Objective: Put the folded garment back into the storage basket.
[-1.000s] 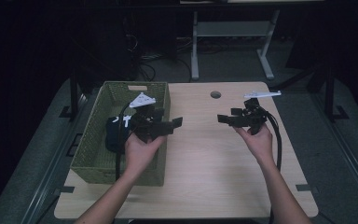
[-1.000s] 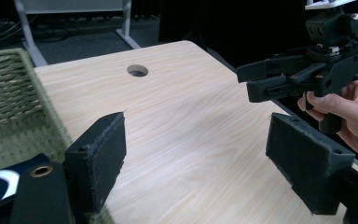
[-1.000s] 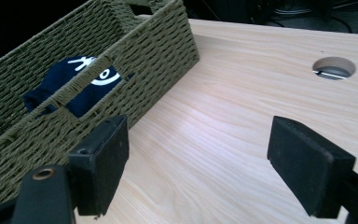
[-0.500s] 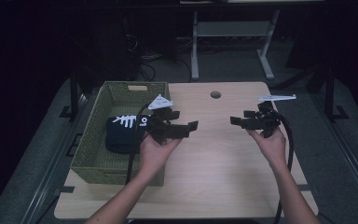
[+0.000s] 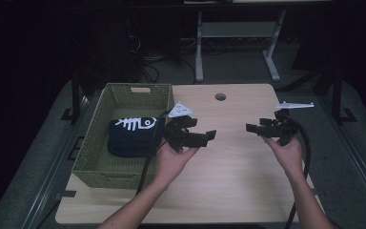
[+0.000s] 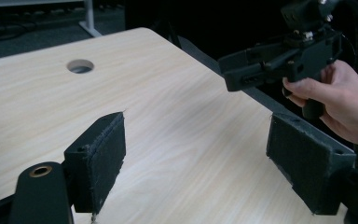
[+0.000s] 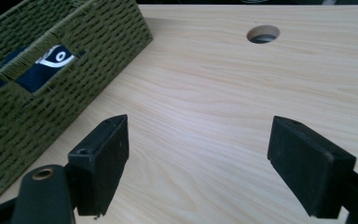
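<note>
Both grippers out over bare worktop, nothing held.

Since a second ago we see the left gripper [image 5: 190, 135] come away from the green woven basket [image 5: 96, 164] toward mid-worktop; the right gripper [image 5: 270, 128] has barely drifted. Both sets of jaws stand wide apart and empty. The dark folded cloth [image 5: 131, 137] with its white fishbone print lies inside the basket at the worktop's left edge, so we judge a placing step complete.

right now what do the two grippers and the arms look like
Both the left gripper and the right gripper are black pistol-shaped tools with two flat rectangular padded jaws. Each carries a pale grey three-cornered plate on top and trails a thick black cable. The forearms are bare, with no sleeves in sight.
</note>
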`<state>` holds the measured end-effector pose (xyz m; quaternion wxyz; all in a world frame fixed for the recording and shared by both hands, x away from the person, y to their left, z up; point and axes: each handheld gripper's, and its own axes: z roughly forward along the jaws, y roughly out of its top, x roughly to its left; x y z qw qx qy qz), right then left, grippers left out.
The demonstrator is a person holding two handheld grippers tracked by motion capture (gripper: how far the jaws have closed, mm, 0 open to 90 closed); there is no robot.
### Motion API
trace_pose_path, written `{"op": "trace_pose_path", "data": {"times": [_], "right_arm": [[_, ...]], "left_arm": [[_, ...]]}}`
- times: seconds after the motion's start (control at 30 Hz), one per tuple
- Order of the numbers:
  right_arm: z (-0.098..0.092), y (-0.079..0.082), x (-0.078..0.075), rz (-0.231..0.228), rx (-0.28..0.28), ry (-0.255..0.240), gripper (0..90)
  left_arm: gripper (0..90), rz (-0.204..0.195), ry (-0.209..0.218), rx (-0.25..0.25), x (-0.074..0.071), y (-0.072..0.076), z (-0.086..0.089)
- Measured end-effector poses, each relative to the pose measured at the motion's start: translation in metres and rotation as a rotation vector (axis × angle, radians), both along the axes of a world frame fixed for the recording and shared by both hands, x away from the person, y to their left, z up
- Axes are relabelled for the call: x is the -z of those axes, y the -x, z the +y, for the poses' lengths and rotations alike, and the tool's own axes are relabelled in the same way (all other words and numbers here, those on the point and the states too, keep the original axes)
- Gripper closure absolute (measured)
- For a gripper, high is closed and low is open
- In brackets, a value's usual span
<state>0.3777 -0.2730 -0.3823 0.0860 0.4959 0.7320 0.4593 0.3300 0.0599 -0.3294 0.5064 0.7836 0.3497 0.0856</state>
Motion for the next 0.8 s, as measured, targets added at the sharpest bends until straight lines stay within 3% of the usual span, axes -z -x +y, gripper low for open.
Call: {"op": "trace_pose_path", "data": {"times": [0.17,0.8], "right_arm": [[-0.012,0.004,0.006,0.008,0.019,0.000,20.3],[-0.037,0.022,0.030,0.028,0.052,0.018,20.3]], "left_arm": [[18.9,0.022,0.041,0.025,0.007,0.003,-0.009],[18.9,0.057,0.049,0.071,0.044,0.021,-0.026]]}}
